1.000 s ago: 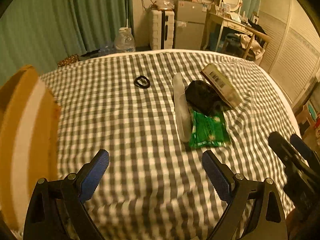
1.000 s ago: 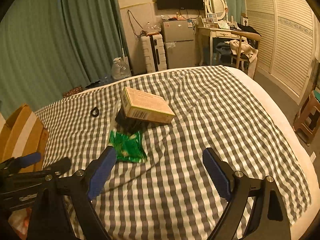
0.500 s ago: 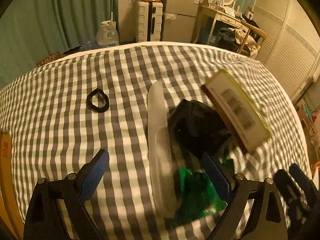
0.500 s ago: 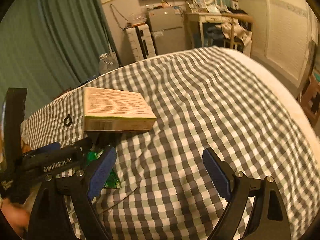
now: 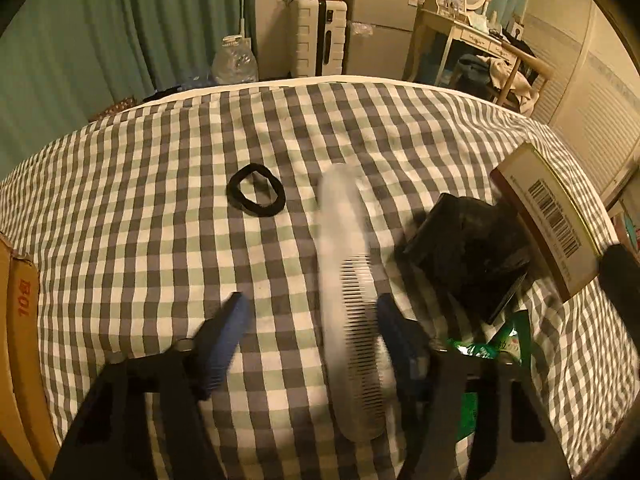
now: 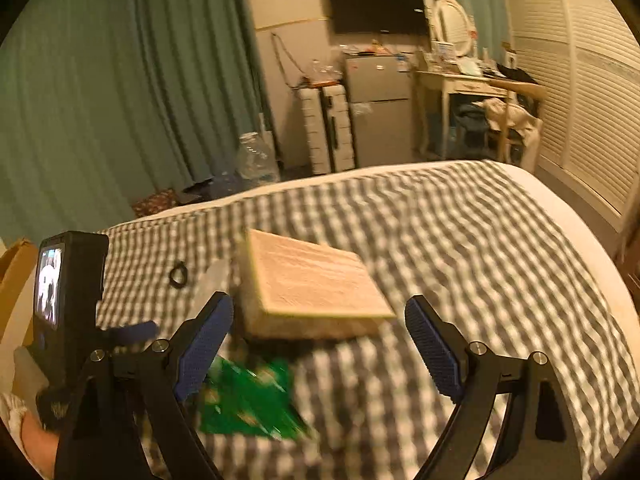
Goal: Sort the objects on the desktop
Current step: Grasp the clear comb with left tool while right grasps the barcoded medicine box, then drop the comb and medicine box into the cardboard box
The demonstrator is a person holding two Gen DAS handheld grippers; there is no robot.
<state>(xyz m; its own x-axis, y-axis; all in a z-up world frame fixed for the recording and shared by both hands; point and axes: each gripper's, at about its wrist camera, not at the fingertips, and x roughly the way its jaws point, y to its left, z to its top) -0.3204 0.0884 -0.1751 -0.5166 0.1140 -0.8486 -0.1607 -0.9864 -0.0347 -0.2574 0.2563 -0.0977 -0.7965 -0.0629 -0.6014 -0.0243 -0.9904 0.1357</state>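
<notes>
Open checked bed (image 5: 160, 208) stretches left and far of the left gripper (image 5: 310, 326), whose fingers have narrowed around the clear comb (image 5: 348, 280), not yet touching. A black hair tie (image 5: 256, 189) lies far-left; black pouch (image 5: 468, 248), box (image 6: 308, 280) and green packet (image 6: 248, 396) crowd right. The right gripper (image 6: 320, 344) hangs wide open, empty, near the box.

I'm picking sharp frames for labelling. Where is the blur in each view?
Left wrist view: left gripper and comb are smeared, hair tie sharper. Right wrist view: right gripper is crisp, box, green packet and checked cloth streaked.
</notes>
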